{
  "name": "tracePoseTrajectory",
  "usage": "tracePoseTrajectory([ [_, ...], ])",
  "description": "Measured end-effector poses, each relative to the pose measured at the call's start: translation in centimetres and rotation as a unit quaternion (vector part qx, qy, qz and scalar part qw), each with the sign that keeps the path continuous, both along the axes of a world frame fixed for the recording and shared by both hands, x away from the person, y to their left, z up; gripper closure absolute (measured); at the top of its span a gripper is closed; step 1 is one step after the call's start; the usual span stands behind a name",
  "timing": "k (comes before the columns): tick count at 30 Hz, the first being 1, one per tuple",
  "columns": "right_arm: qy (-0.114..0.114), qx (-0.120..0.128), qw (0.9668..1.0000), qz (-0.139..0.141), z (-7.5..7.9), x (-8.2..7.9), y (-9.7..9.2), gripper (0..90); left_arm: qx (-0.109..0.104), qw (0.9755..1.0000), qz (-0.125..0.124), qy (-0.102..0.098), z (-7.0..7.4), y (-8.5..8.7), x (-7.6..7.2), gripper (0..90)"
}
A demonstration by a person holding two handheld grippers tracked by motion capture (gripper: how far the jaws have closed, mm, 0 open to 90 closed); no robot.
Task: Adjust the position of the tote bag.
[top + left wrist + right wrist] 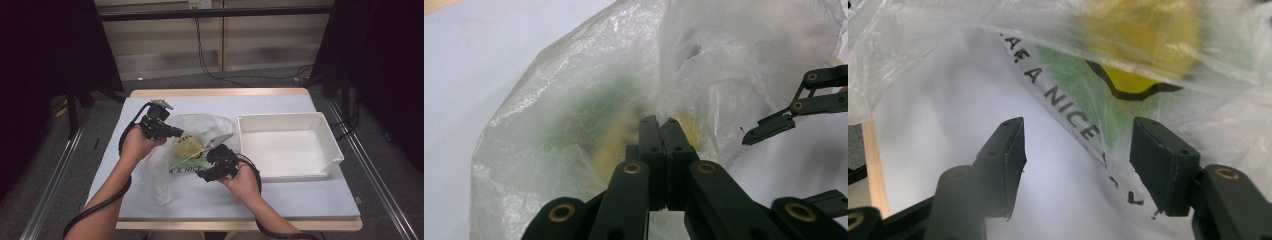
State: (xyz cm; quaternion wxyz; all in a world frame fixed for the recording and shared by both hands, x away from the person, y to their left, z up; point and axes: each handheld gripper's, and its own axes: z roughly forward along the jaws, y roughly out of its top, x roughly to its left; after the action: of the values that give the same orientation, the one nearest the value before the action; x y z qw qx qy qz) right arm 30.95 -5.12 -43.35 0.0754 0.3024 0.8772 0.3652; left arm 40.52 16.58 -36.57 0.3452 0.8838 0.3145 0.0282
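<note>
The left tool [659, 125] is pinching the plastic bag [190, 145] lying on the worktop [280, 195]; the right tool [1075, 150] is standing apart beside its printed edge. The yellow item [187, 147] inside risks rolling out if the thin film slips.

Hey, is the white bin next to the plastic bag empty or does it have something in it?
Empty. The high view shows the white bin with a bare floor inside; the yellow thing sits in the plastic bag beside it.
</note>
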Motion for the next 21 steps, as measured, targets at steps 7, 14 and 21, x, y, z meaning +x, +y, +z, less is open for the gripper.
tracePoseTrajectory([
  [7,-0.018,0.014,0.9997,0.007,1.0,0.1,0.2,38.9,0.006,1.0,-0.004,0.003,-0.3,0.2,-0.1,89.9],
  [14,-0.031,0.024,0.9992,-0.009,1.4,0.9,0.7,33.0,0.0,1.0,0.003,0.004,-0.5,0.0,-0.2,89.9],
  [21,-0.047,0.02,0.9984,-0.023,1.3,2.5,2.1,28.2,0.006,1.0,-0.005,0.002,-0.3,0.2,-0.1,89.9],
])
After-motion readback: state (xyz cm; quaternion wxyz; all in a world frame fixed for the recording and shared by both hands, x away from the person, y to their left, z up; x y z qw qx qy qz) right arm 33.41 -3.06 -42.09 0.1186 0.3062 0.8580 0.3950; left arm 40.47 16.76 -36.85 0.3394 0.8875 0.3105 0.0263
